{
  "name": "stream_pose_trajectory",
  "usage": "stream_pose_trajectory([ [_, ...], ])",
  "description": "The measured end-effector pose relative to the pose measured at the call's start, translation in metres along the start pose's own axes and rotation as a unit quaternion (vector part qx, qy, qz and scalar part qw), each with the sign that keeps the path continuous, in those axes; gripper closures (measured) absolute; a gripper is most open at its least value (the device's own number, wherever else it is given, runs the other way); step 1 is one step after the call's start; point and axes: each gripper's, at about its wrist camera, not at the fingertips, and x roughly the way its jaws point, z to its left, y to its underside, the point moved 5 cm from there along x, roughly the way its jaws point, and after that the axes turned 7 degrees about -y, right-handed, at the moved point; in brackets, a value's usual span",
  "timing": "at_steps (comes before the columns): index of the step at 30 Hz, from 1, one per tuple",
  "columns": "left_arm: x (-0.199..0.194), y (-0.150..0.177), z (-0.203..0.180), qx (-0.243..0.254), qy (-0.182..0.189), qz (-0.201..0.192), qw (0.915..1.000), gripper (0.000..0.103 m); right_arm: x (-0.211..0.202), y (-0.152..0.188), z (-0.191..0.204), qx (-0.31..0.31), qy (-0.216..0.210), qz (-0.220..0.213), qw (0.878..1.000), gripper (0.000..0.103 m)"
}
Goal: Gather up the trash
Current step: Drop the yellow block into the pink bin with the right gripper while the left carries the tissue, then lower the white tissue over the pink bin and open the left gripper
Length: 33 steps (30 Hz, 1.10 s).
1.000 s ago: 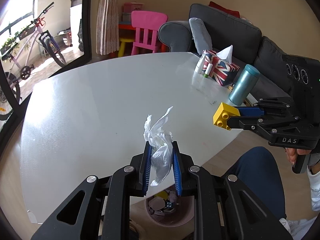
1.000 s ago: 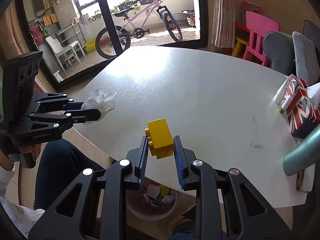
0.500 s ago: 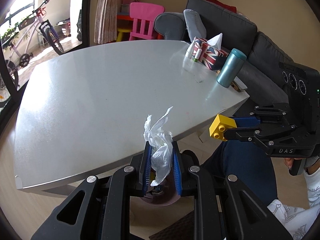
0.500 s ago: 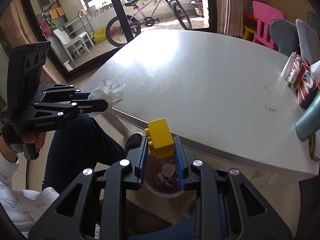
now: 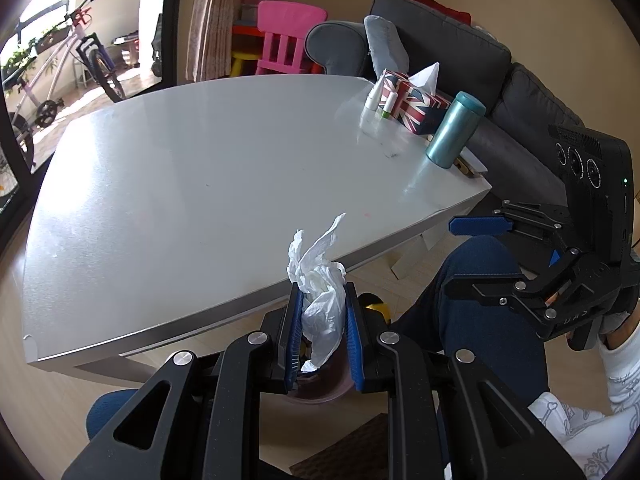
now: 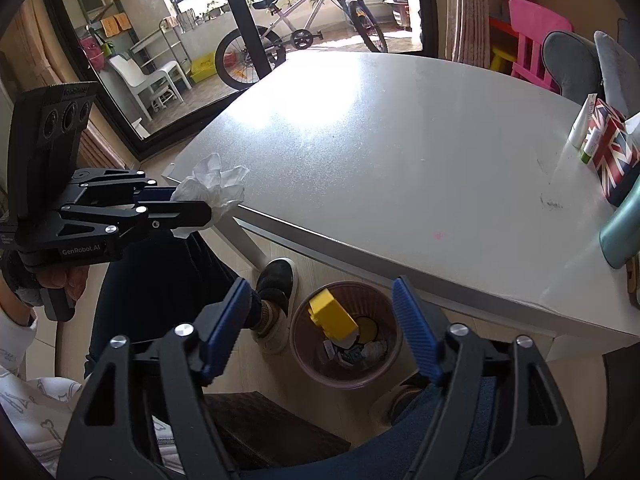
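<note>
My left gripper (image 5: 322,300) is shut on a crumpled white tissue (image 5: 320,280) and holds it past the table's near edge, above the brown trash bin (image 5: 320,390), which is mostly hidden behind the fingers. In the right wrist view the left gripper (image 6: 200,208) with the tissue (image 6: 214,186) is at the left. My right gripper (image 6: 320,312) is open and empty above the bin (image 6: 308,364). A yellow toy brick (image 6: 332,316) is in the bin's mouth, on top of other trash. The right gripper also shows open in the left wrist view (image 5: 472,254).
The grey table (image 6: 400,160) carries a Union Jack tissue box (image 5: 412,108), small white bottles (image 5: 378,98) and a teal tumbler (image 5: 454,136) at its far right. My legs and shoes (image 6: 276,284) are beside the bin. A sofa, pink chair and bicycle stand beyond.
Both grippers drew back off the table to over the bin. The right gripper opened and the yellow brick dropped into the bin. The left gripper still holds the tissue.
</note>
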Motion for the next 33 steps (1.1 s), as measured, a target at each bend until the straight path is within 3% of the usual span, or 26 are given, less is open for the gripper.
stream_pose_trajectory([
  [2,0.001,0.001,-0.001,0.001,0.001,0.002,1.0,0.083,-0.002,-0.001,-0.004,0.008,0.01,-0.005,1.0,0.011],
  [6,0.002,0.002,-0.001,0.004,0.003,0.004,1.0,0.083,-0.003,-0.002,-0.01,0.019,0.014,-0.007,1.0,0.005],
  [33,0.011,0.008,-0.008,0.018,0.018,0.022,0.9994,0.083,-0.007,-0.002,-0.017,0.037,0.021,-0.012,0.999,0.005],
])
